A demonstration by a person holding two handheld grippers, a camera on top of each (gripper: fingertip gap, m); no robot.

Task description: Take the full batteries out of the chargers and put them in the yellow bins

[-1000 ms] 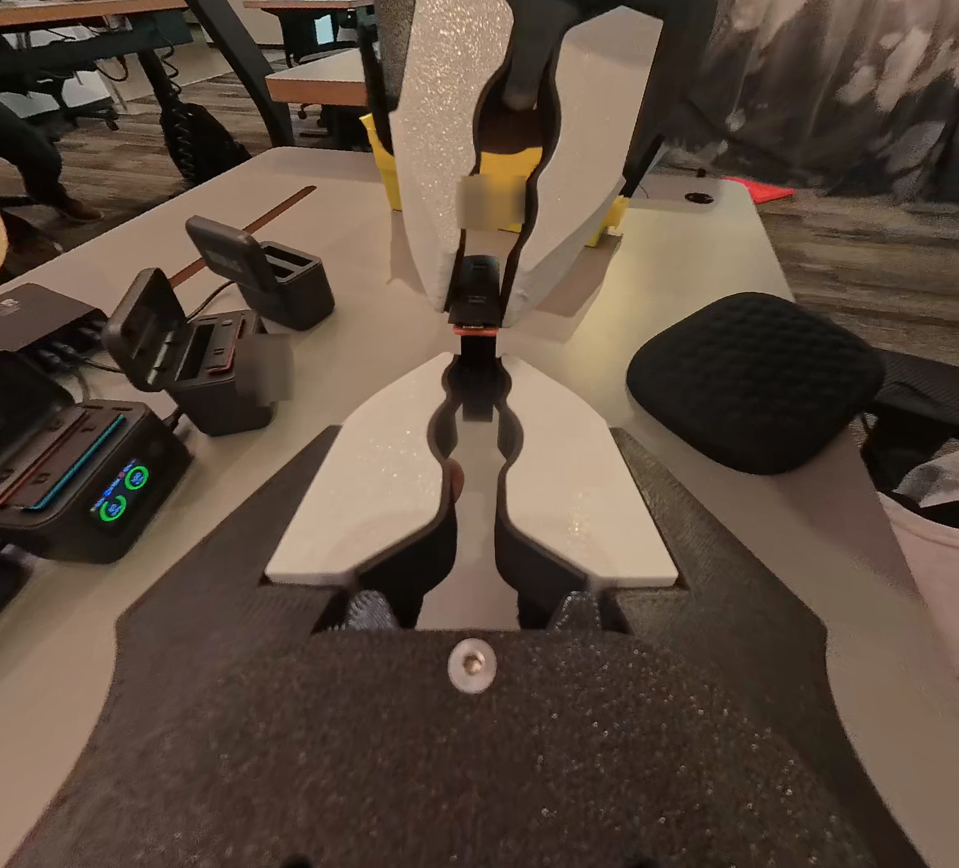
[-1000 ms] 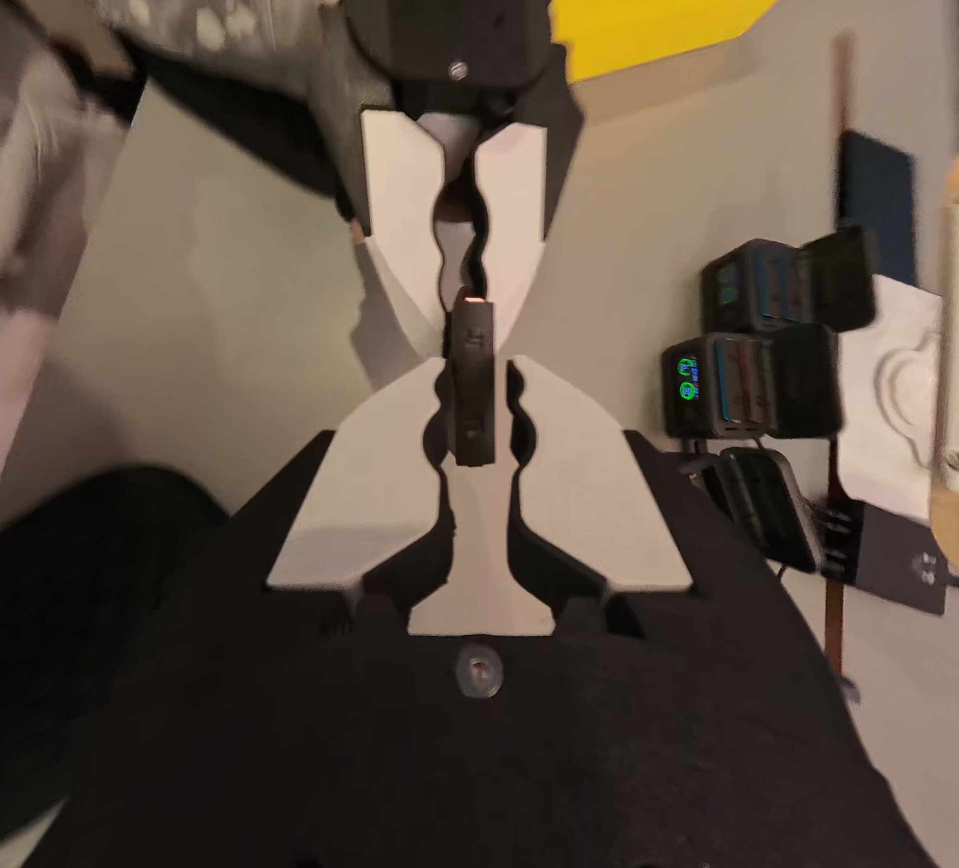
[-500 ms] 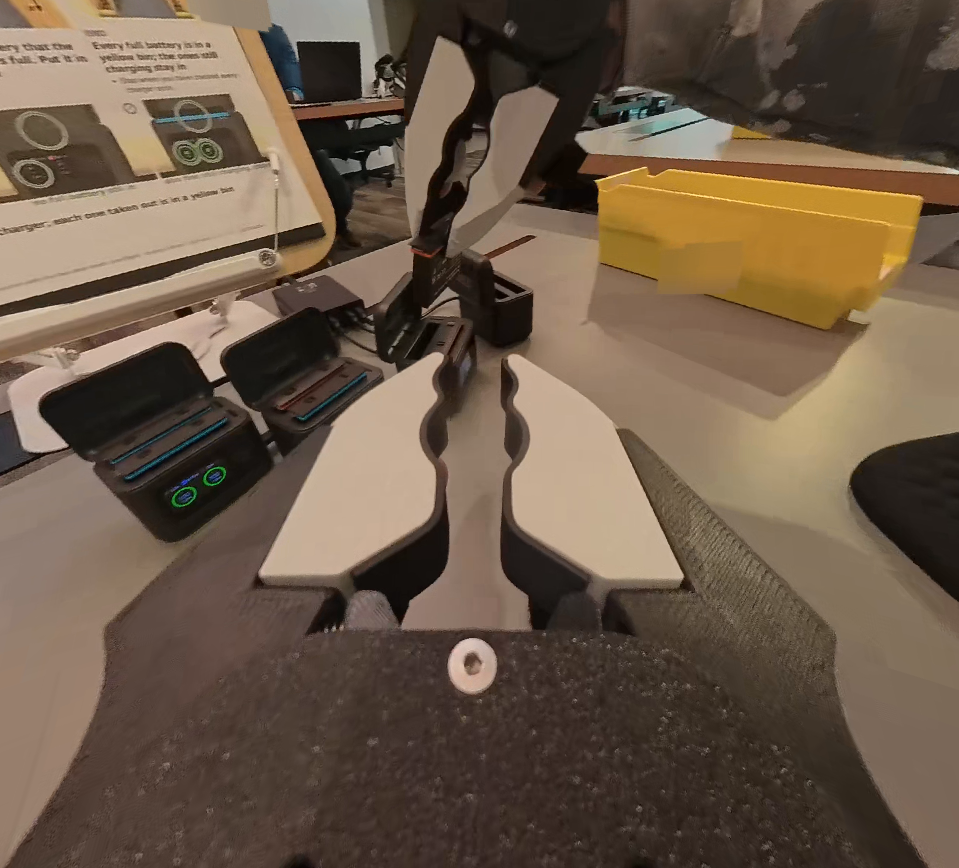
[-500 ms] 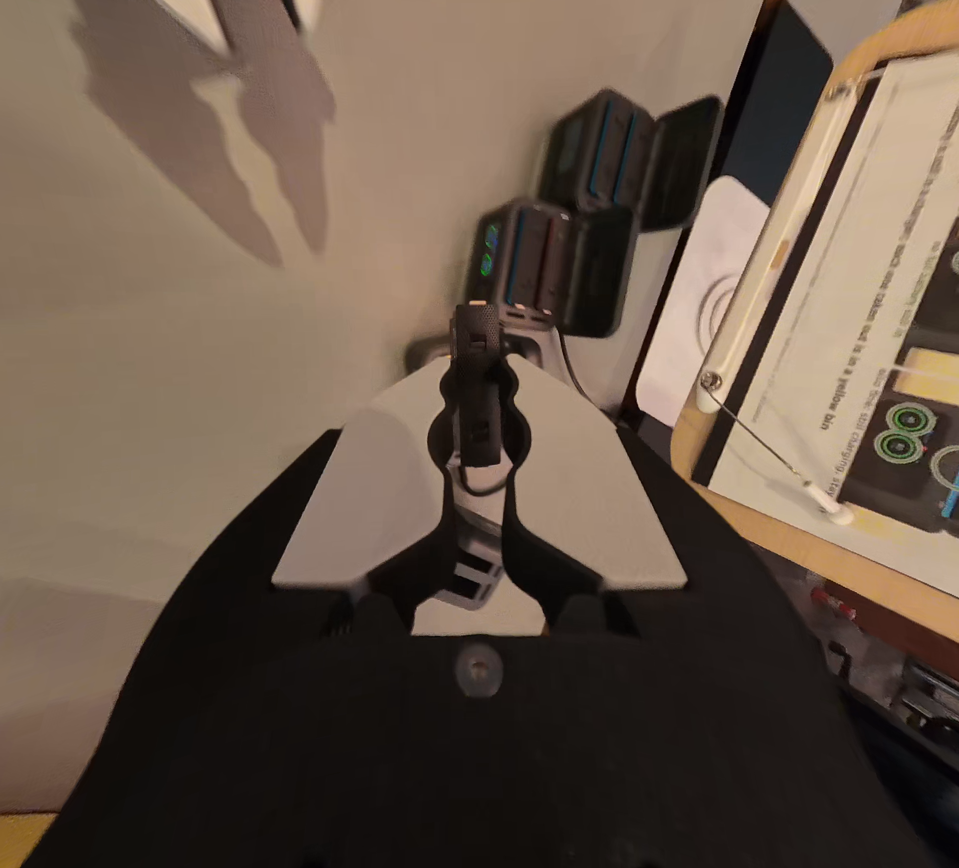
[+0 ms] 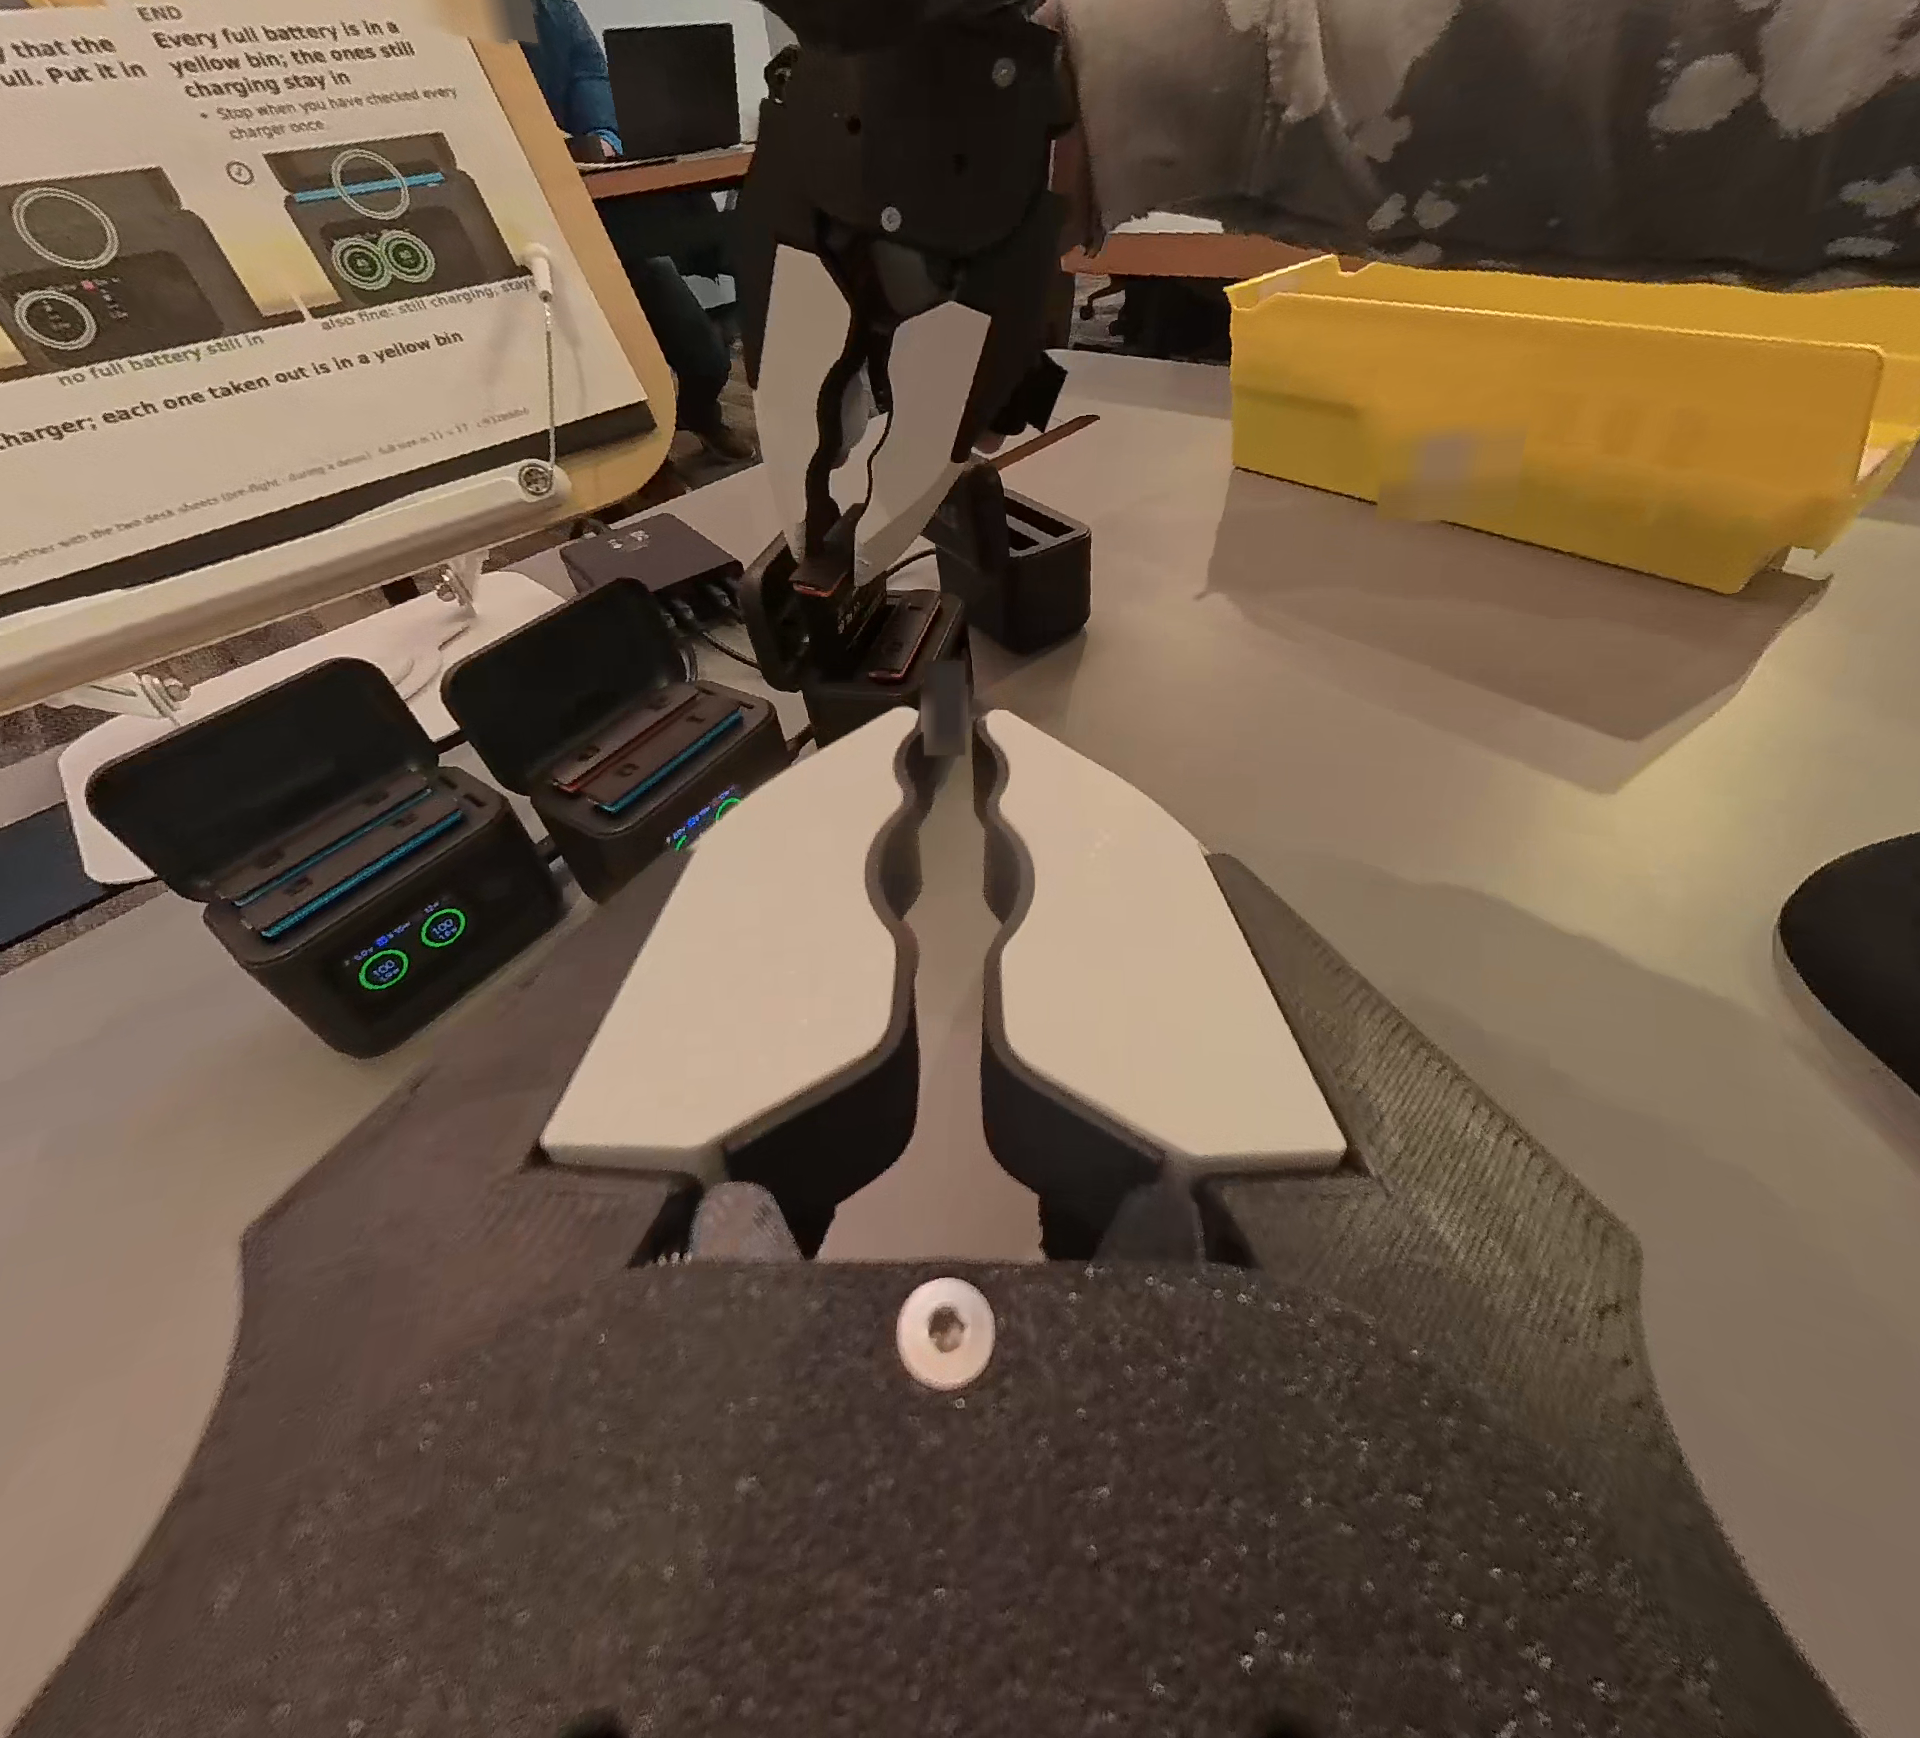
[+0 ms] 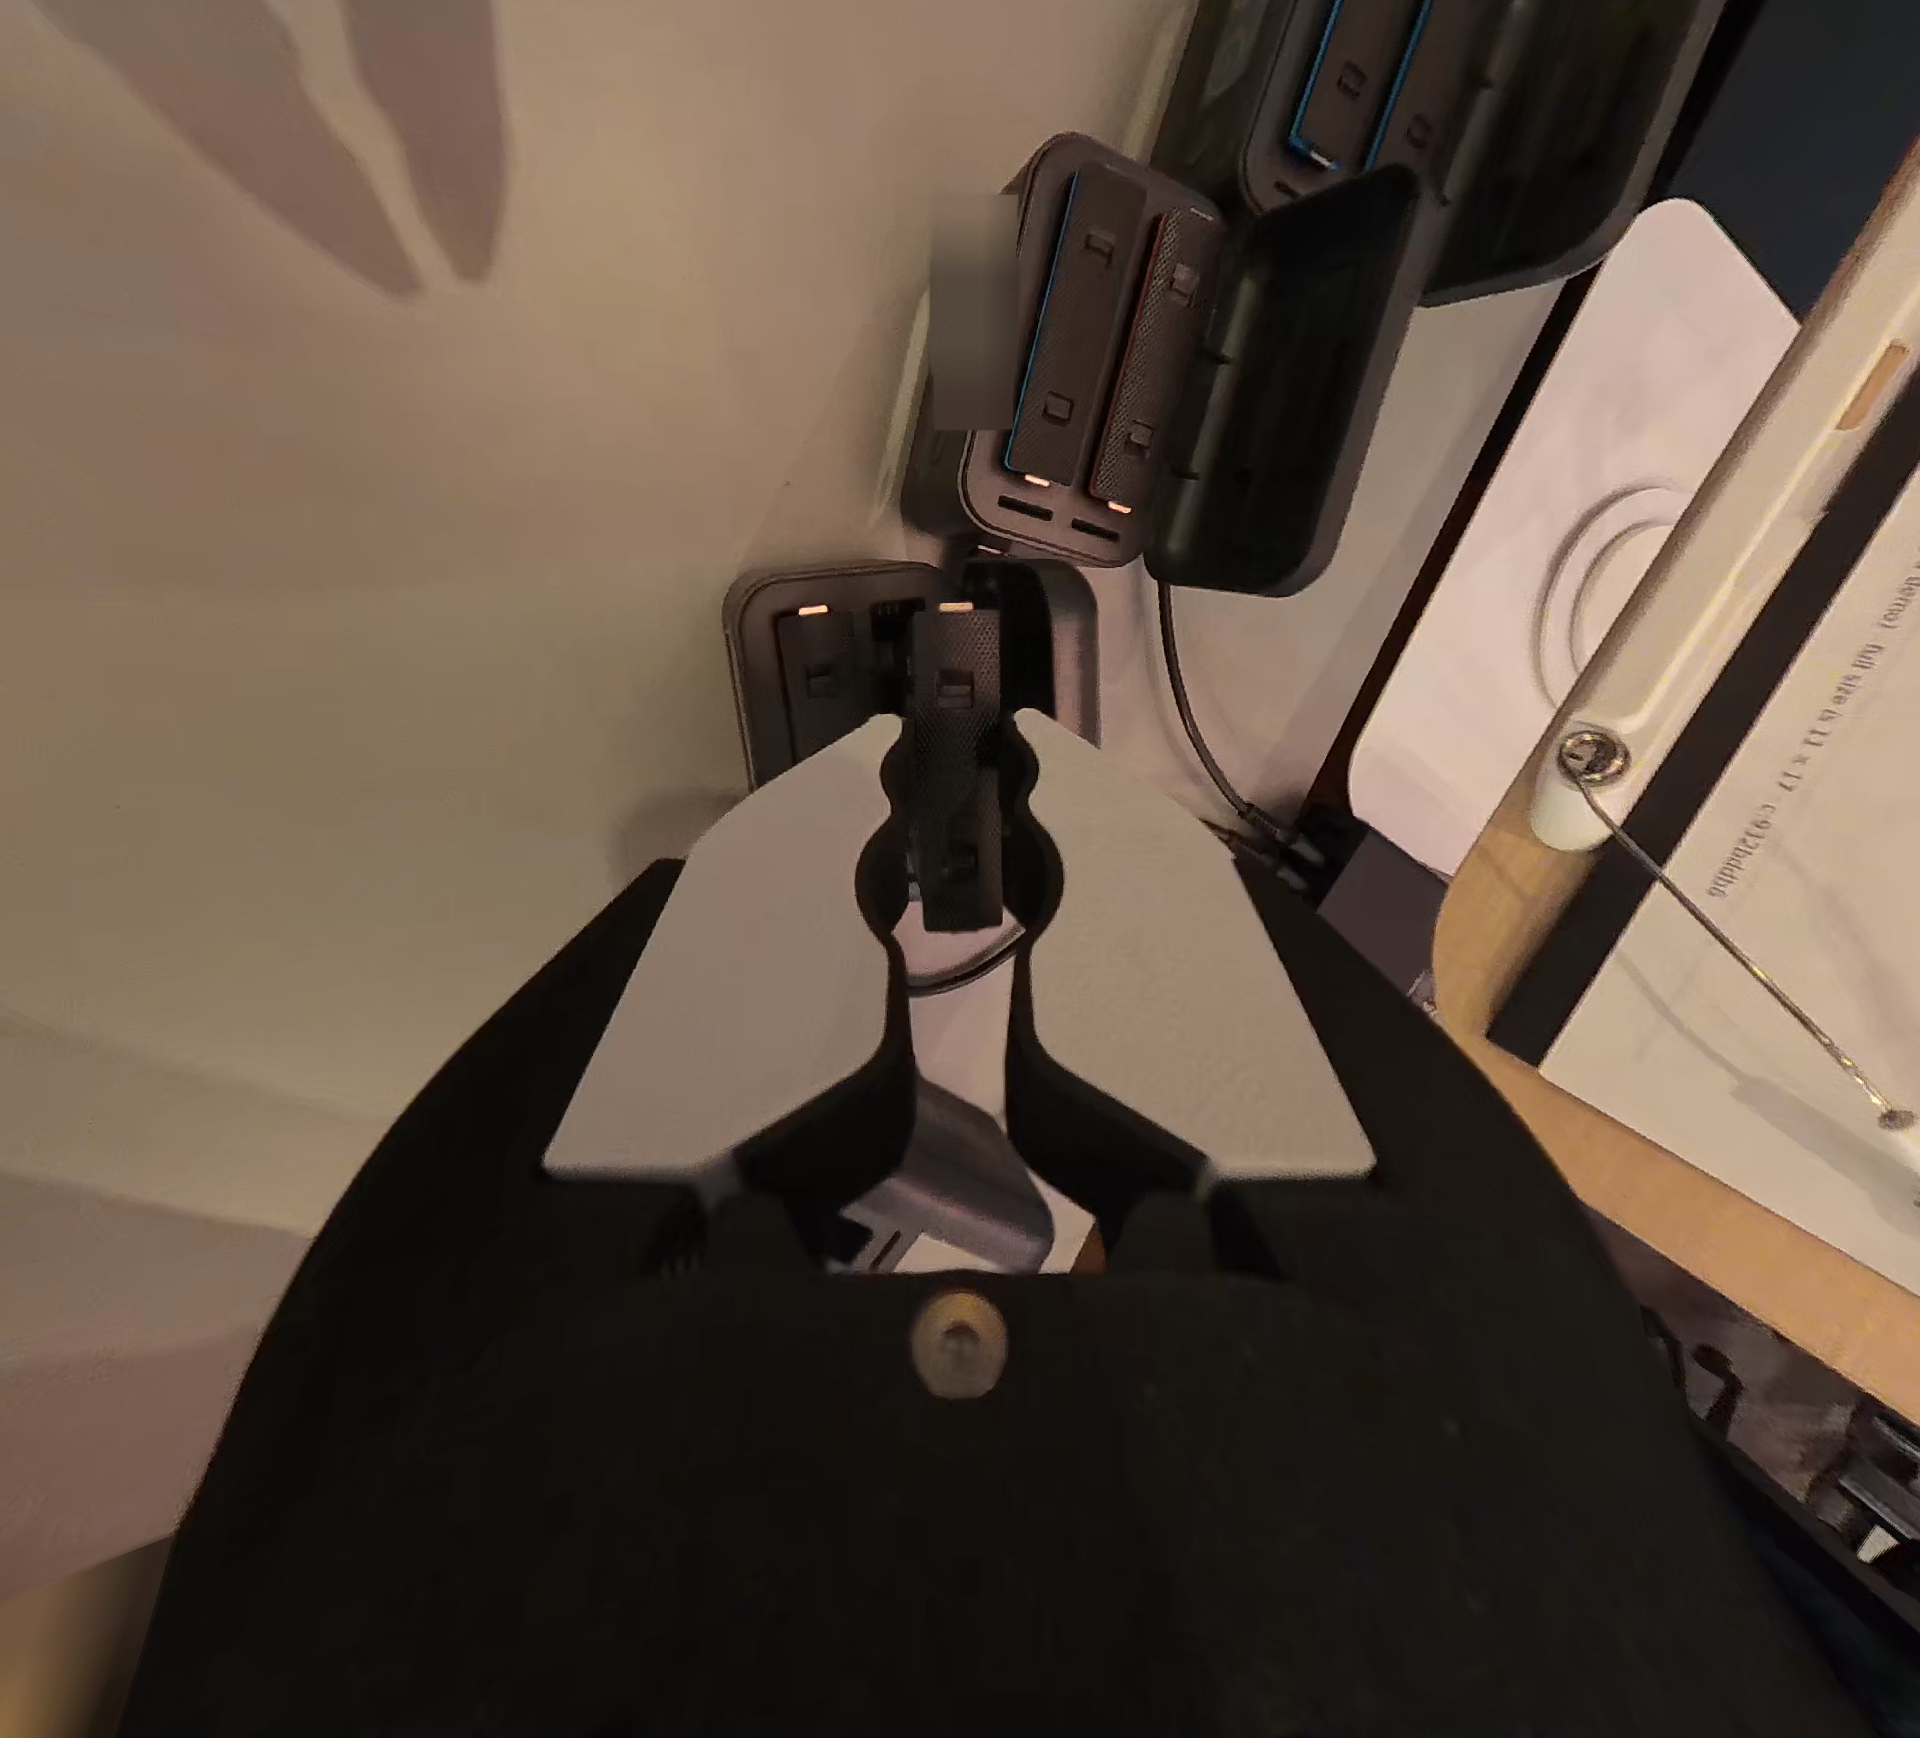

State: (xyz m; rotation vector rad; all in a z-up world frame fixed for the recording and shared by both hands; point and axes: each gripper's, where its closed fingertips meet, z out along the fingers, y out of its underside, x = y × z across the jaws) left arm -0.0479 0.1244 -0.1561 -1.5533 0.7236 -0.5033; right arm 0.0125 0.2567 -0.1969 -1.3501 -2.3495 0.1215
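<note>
Black and pebble-textured, with an orange-red end band, the slim battery (image 6: 951, 779) sits clenched between the white fingers of the right gripper (image 6: 954, 732), and its far end hangs directly over the open dark grey charger with the two top slots (image 6: 914, 649). From the left wrist view the same right gripper (image 5: 842, 535) points almost straight down onto that charger (image 5: 862, 639), the battery's (image 5: 826, 582) banded end showing just below its fingertips. Its long axis runs along the fingers, so it stands nearly upright and roughly in line with the slots beneath it; whether the lower end is already inside a slot or just clear of it I cannot tell. A second battery lies seated in the neighbouring slot (image 6: 816, 660). The left gripper (image 5: 943, 732) hovers low over the grey table (image 5: 1351, 753) with a narrow gap between its white fingers and nothing between them. The long yellow plastic bin (image 5: 1558, 431) stands well apart from the charger, off to the right of the right gripper as the left view shows it. The right gripper is the one on the battery, and the bin lies on its side of the row, so my judgement is that the next move turns on keeping the battery in line with its slot, straight up or down, before any swing sideways. Two further lidded black chargers with blue-edged batteries (image 5: 364, 857) and (image 5: 644, 753) sit nearer the left gripper, the first one's front showing two green rings.
</note>
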